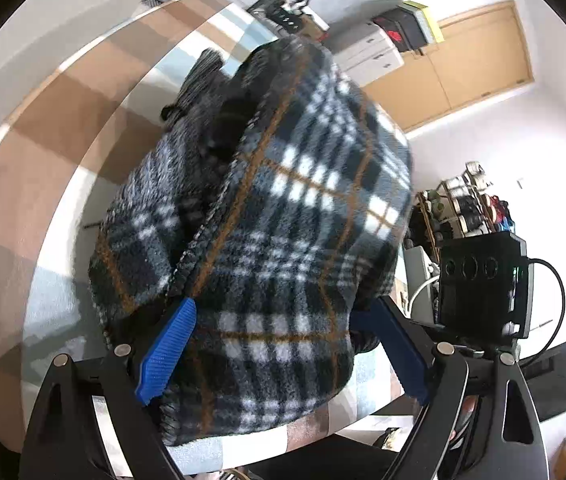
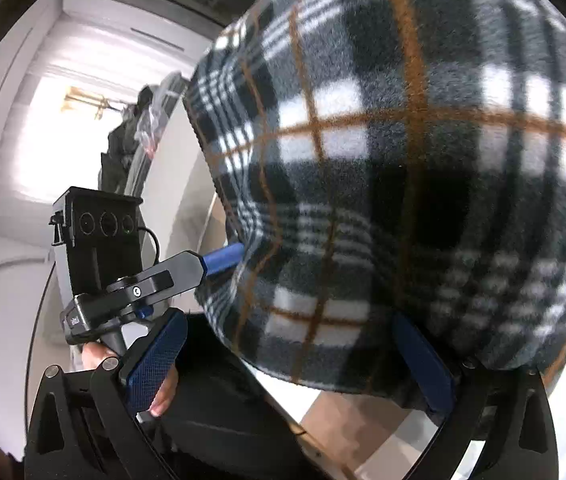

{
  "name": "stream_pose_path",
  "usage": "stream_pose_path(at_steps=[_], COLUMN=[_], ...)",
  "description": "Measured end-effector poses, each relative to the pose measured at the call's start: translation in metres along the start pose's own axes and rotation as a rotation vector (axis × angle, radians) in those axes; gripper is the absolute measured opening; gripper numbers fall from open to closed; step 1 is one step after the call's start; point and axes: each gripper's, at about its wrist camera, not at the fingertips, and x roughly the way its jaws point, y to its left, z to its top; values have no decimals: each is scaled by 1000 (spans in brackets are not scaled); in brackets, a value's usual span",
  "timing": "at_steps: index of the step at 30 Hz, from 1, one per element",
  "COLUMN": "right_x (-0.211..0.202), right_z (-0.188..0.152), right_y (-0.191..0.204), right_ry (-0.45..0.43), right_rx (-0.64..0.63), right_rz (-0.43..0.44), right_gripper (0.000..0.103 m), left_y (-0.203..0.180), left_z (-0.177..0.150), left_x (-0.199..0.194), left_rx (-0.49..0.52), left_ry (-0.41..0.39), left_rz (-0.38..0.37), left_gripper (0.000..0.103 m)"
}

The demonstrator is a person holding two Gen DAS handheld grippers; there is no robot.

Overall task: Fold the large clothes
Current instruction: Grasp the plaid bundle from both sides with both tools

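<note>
The plaid fleece garment [image 1: 283, 220] lies bunched near the checked table's [image 1: 43, 152] edge, filling the gap between the left gripper's [image 1: 283, 356] widely spread blue fingers, and also draping between the right gripper's [image 2: 295, 360] spread fingers.

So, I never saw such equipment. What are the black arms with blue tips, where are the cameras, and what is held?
No robot: a person holds a two-finger gripper with blue pads in each hand; a fisheye camera on each looks along its fingers. Left wrist view: the left gripper, with a navy, white and tan plaid fleece garment bunched between its pads, above a beige-and-white checked table cover. Right wrist view: the right gripper, jaws wide, garment draped over one finger.
</note>
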Motion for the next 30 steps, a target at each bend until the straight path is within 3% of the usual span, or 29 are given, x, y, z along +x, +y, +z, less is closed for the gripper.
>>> stream_pose_path(at_steps=[2,4,7,10,15,17,19,21,30], right_x=[-5,-16,-38,-51,-26,-22,-25,-24,-23], right_z=[-6,-19,-44,-67,-69,-70,-71,-73,-69], right_y=[5,12,9,-9,-47,-50,-47,-36,-27], right_ry=[-54,-138,-248,-330,-267,-263,-271,-270,-246], right_rx=[-14,-18,27,118,289,300,288,255,217], right_rz=[-14,25,201,383,451,457,453,427,432], right_gripper=[103,103,103,103,103,103,103,103,103], left_y=[-5,-12,-28,-57,-93,-83,-67,-51,-18], left_z=[4,9,24,40,88,103,116,118,124], left_x=[-8,-20,-37,-44,-13,4,27,38,45], left_rx=[37,59,82,142,202,169,124,90,-5], left_ry=[3,-21,-20,-22,7,34,72,97,109], left_rz=[-1,-6,-68,-72,-12,0,76,101,3], left_gripper=[87,87,87,87,87,87,87,87,87])
